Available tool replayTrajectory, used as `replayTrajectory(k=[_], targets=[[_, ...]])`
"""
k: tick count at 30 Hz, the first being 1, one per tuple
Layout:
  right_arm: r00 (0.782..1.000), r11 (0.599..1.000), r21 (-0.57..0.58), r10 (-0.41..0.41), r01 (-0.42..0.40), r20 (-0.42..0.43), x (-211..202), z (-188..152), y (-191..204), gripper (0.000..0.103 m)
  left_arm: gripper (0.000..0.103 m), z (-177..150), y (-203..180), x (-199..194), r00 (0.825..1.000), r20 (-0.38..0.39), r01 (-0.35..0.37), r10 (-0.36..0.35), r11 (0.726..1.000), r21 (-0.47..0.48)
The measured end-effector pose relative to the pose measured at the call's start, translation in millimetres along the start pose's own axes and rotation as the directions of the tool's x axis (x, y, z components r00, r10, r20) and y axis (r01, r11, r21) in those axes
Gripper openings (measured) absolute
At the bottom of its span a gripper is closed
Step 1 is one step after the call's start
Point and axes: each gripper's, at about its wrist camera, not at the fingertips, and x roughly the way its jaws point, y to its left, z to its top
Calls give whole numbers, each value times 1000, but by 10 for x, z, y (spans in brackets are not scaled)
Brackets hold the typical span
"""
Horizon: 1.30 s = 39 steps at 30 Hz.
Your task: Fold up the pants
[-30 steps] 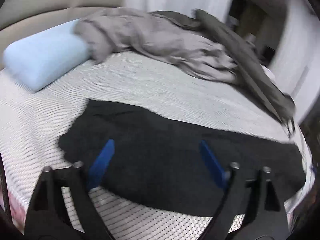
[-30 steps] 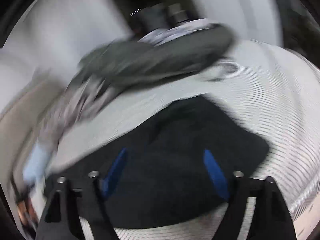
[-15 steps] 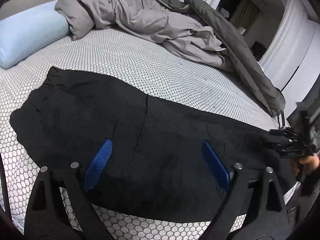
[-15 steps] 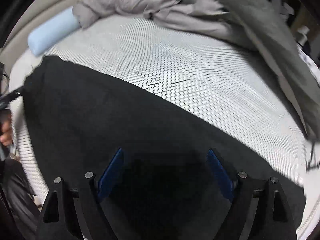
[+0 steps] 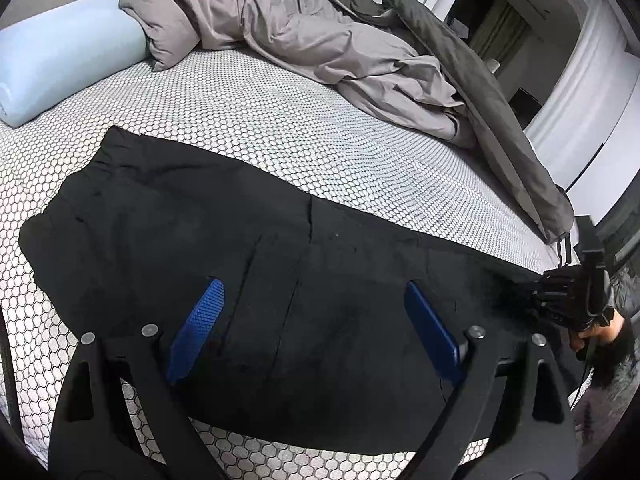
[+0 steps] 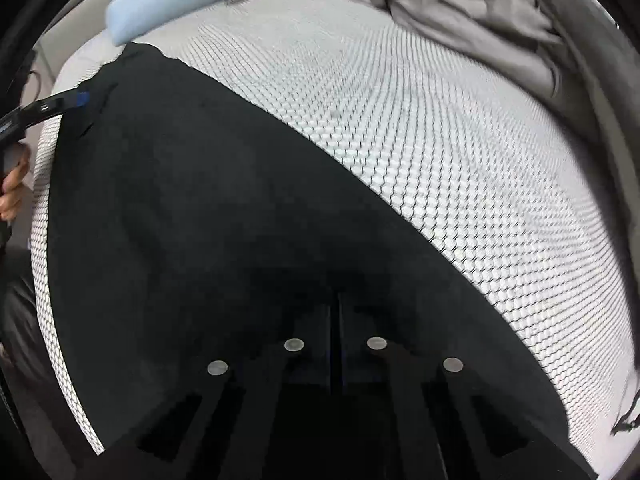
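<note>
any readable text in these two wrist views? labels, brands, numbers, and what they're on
None: no readable text in either view.
Black pants: no tag or print visible.
Blue pillow: a faint dark mark at its left edge, too small to read.
Grey duvet, honeycomb-patterned sheet: plain, no lettering.
Left gripper, right gripper: no markings legible.

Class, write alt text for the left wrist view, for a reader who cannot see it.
Black pants lie flat on a honeycomb-patterned bed, with the open left gripper over them. The right gripper meets their far end; a grey duvet and blue pillow lie behind.
</note>
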Motion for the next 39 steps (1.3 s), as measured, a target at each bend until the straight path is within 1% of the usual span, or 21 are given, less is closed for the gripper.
replayTrajectory(k=[2,4,6,7,8,9,11,12,14,17,18,22,25,28,30,32,33,34,37,38,39], targets=[[998,999,13,-40,39,53,-95,16,-40,2,90,-6,33,19,1000,-7,-16,16,1000,0],[984,988,70,-143,137,104,-143,81,-156,2,90,-8,83,51,1000,-16,-27,26,1000,-6],[984,977,153,-160,148,74,-58,145,-280,14,90,-3,136,94,999,-33,-41,41,999,-19],[986,971,183,-164,154,39,-1,167,-313,25,90,1,159,114,998,-39,-44,43,999,-24],[986,966,207,-165,157,24,26,172,-337,30,90,4,176,129,998,-43,-47,46,998,-30],[987,961,238,-156,142,41,-7,133,-350,32,90,4,182,137,998,-45,-50,49,998,-31],[983,938,328,-150,109,104,-203,-20,-395,46,90,1,170,151,998,-48,-51,50,998,-24],[974,917,388,-161,88,159,-378,-156,-427,50,90,-4,152,151,998,-47,-49,48,999,-16],[944,870,490,-204,54,260,-770,-525,-490,75,90,-20,92,143,998,-46,-41,41,999,0],[870,771,633,-358,70,339,-1295,-1139,-470,88,90,-79,-51,116,999,-43,-30,31,999,22],[853,733,676,-401,80,334,-1450,-1351,-455,90,90,-107,-117,109,999,-45,-22,24,999,33],[836,581,808,-488,99,249,-1842,-2196,-447,93,90,-308,-493,88,999,-48,12,-6,992,127],[836,483,874,-498,48,230,-1916,-2735,-551,93,90,-480,-749,147,998,-66,16,-2,978,207],[837,324,945,-505,-42,211,-1845,-3348,-681,93,90,-595,-907,277,995,-89,-10,33,969,246],[843,201,971,-493,-128,213,-1775,-3739,-827,85,90,-648,-960,339,994,-95,-27,53,965,260],[860,123,968,-444,-219,251,-1629,-3970,-1031,76,90,-670,-996,396,993,-99,-40,69,962,271],[860,85,959,-427,-270,280,-1552,-4083,-1117,71,90,-678,-1017,421,992,-99,-46,76,960,278],[846,63,945,-431,-320,315,-1482,-4161,-1185,64,90,-686,-1039,441,992,-98,-52,83,957,287],[819,66,930,-454,-362,351,-1399,-4192,-1347,16,90,-706,-1050,461,991,-92,-64,95,952,299],[800,93,919,-464,-384,381,-1459,-4138,-1347,9,90,-705,-1047,465,991,-91,-66,97,952,298],[782,132,916,-483,-379,393,-1525,-4028,-1309,9,90,-695,-1036,466,991,-91,-67,98,953,297]])
